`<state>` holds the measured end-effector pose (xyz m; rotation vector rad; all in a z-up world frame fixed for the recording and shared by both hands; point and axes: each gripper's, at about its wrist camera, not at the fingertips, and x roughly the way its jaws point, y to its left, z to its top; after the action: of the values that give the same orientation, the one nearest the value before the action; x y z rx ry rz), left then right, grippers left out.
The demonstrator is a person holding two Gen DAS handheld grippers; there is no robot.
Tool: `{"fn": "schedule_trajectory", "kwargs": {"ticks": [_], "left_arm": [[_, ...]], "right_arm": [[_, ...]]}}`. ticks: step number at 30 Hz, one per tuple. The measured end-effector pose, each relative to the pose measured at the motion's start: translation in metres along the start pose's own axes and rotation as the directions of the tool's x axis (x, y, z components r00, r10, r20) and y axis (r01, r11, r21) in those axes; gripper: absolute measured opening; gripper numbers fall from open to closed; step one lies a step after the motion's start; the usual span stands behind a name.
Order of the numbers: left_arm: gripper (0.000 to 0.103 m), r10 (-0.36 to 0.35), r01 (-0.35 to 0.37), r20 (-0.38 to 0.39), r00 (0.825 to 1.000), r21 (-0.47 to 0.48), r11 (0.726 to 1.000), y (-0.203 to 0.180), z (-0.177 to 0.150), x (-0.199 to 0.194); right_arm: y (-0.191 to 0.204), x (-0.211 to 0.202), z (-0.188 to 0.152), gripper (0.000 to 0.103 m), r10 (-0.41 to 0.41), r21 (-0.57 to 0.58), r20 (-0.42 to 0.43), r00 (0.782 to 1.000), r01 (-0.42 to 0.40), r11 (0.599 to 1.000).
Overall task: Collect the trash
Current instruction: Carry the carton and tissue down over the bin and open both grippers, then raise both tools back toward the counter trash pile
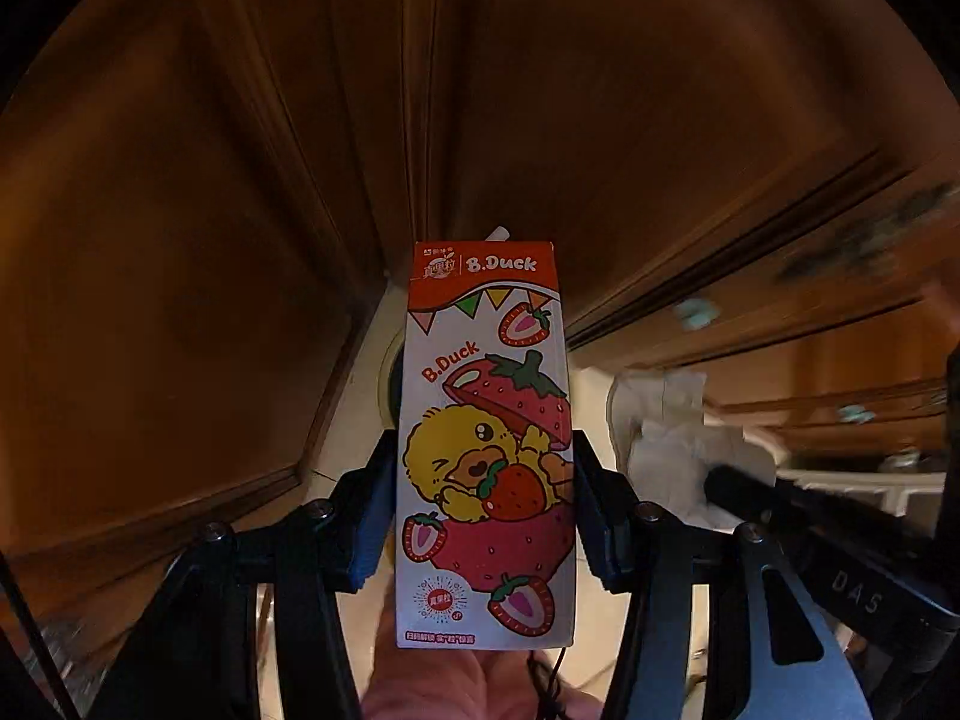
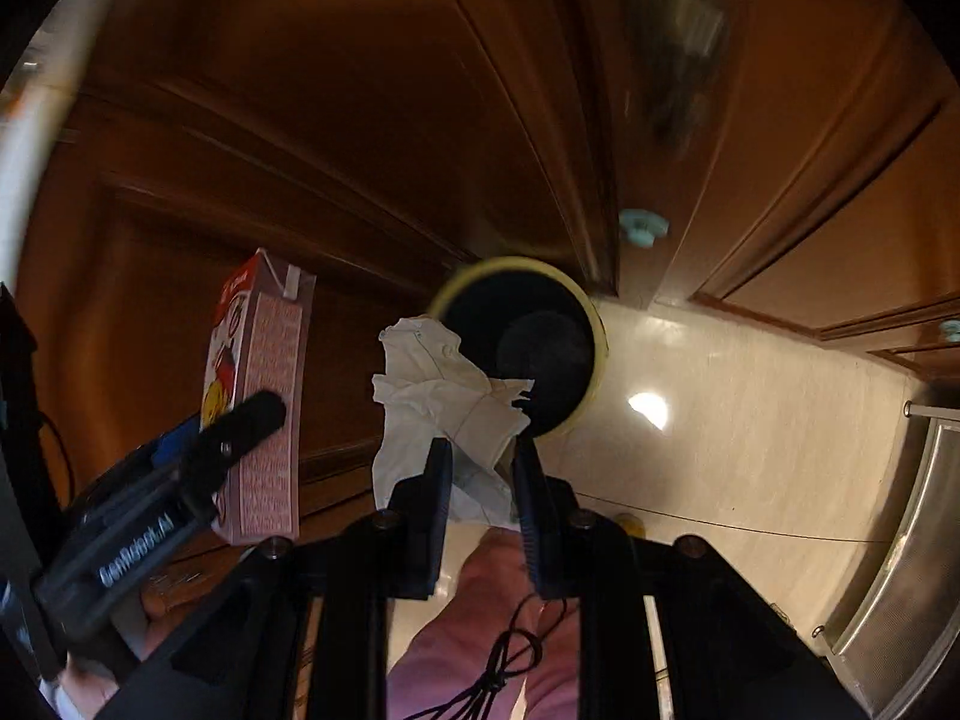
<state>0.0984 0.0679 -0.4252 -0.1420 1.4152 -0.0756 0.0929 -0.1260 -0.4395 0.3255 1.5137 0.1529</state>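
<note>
Cabinets of dark brown wood, with panelled doors and pale knobs, fill the upper part of both wrist views, much of it blurred. Below them lies a glossy cream tiled floor, and on it, close to the cabinet base, stands a round yellow-rimmed trash bin with a dark inside. A curved metal edge shows at the far right of the right wrist view. The left gripper is clamped on a strawberry milk carton printed with a yellow duck, upright between the blue-padded fingers. The right gripper is clenched on a crumpled white tissue, which hangs in front of the bin's near rim. The carton is just left of the tissue, to the bin's left. A pink sleeve shows beneath the right gripper.
</note>
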Motion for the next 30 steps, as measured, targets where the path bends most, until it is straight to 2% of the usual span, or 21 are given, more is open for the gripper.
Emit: {"fn": "schedule_trajectory", "kwargs": {"ticks": [5,6,7,9,10,12,14,16,21,25,30], "left_arm": [[0.053,0.024,-0.022,-0.066,0.998,0.037,0.999,0.006,0.01,0.071],[0.055,0.024,-0.021,-0.084,0.996,0.04,0.999,0.008,0.011,0.081],[0.061,0.023,-0.019,-0.095,0.995,0.039,0.999,0.011,0.013,0.089],[0.073,0.032,-0.029,-0.09,0.995,0.033,0.999,0.013,0.021,0.095],[0.076,0.033,-0.031,-0.078,0.996,0.029,0.999,0.017,0.023,0.094],[0.078,0.034,-0.032,-0.071,0.997,0.025,0.999,0.023,0.029,0.095],[0.078,0.032,-0.031,-0.071,0.997,0.025,0.999,0.026,0.037,0.089],[0.078,0.035,-0.033,-0.066,0.997,0.029,0.999,0.022,0.046,0.078],[0.078,0.031,-0.03,-0.031,0.999,0.032,0.999,0.006,0.044,0.03],[0.078,0.013,-0.013,0.002,1.0,0.055,0.998,-0.013,0.041,-0.033],[0.078,-0.003,-0.009,0.095,0.995,0.121,0.993,-0.042,0.042,-0.124]], "right_arm": [[-0.014,0.074,0.016,0.024,-0.057,0.019,-0.046,0.997,0.058,0.998],[-0.015,0.084,0.018,0.025,-0.057,0.025,-0.056,0.997,0.058,0.998],[-0.014,0.091,0.02,0.025,-0.048,0.032,-0.06,0.997,0.05,0.998],[-0.016,0.094,0.021,0.027,-0.026,0.037,-0.052,0.998,0.028,0.999],[-0.015,0.093,0.021,0.031,-0.026,0.033,-0.045,0.999,0.028,0.999],[-0.012,0.089,0.019,0.041,-0.056,0.029,-0.039,0.998,0.057,0.998],[-0.007,0.079,0.015,0.043,-0.073,0.025,-0.031,0.997,0.074,0.997],[-0.001,0.064,0.012,0.043,-0.061,0.017,-0.034,0.998,0.061,0.998],[0.023,0.018,0.007,0.043,-0.046,-0.043,-0.023,0.999,0.045,0.998],[0.042,-0.041,-0.002,0.043,-0.052,-0.097,0.027,0.998,0.054,0.994],[0.052,-0.122,-0.007,0.043,-0.074,-0.095,0.077,0.994,0.081,0.992]]}}
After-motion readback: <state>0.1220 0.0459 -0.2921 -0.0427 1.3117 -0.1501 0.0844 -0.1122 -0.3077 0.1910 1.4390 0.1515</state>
